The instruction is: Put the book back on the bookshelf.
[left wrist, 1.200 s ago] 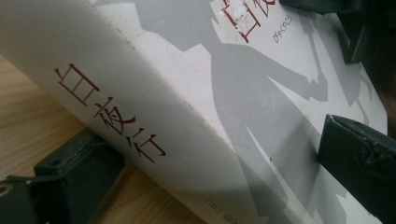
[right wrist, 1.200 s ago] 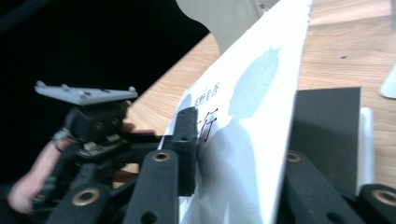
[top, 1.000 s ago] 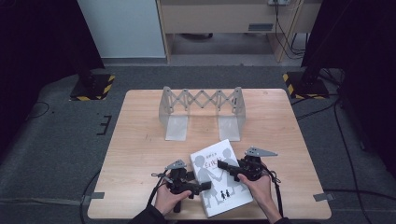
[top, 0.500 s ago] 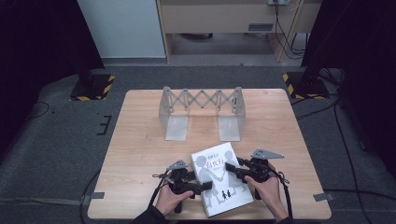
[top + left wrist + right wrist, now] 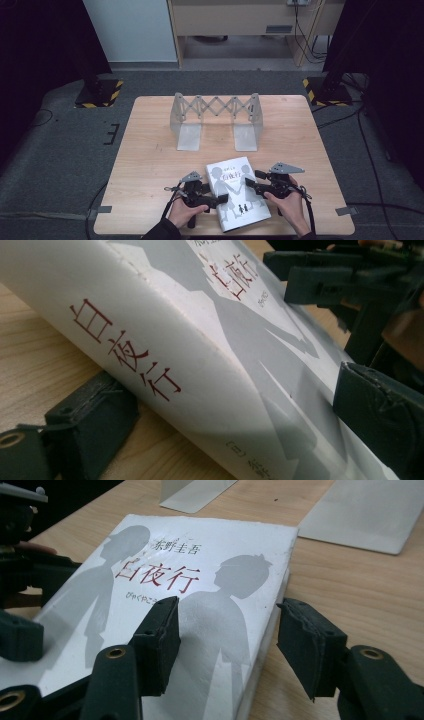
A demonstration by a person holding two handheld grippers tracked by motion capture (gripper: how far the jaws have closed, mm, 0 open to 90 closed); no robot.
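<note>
The white book (image 5: 237, 192) lies at the table's (image 5: 150, 165) near edge. It is straddled from both sides, seemingly for a two-sided lift: the left gripper (image 5: 225, 405) at the spine, the right gripper (image 5: 227, 630) at the page edge (jaws apart, unclamped).

You work on a pale wooden table (image 5: 150, 165) with matt, visible grain. The white paper-jacketed book (image 5: 210, 595) shows a soft sheen. The grey metal expanding rack (image 5: 215, 117) looks smooth, satin. Black jaw pads (image 5: 160, 640) look matt, rough-edged.
</note>
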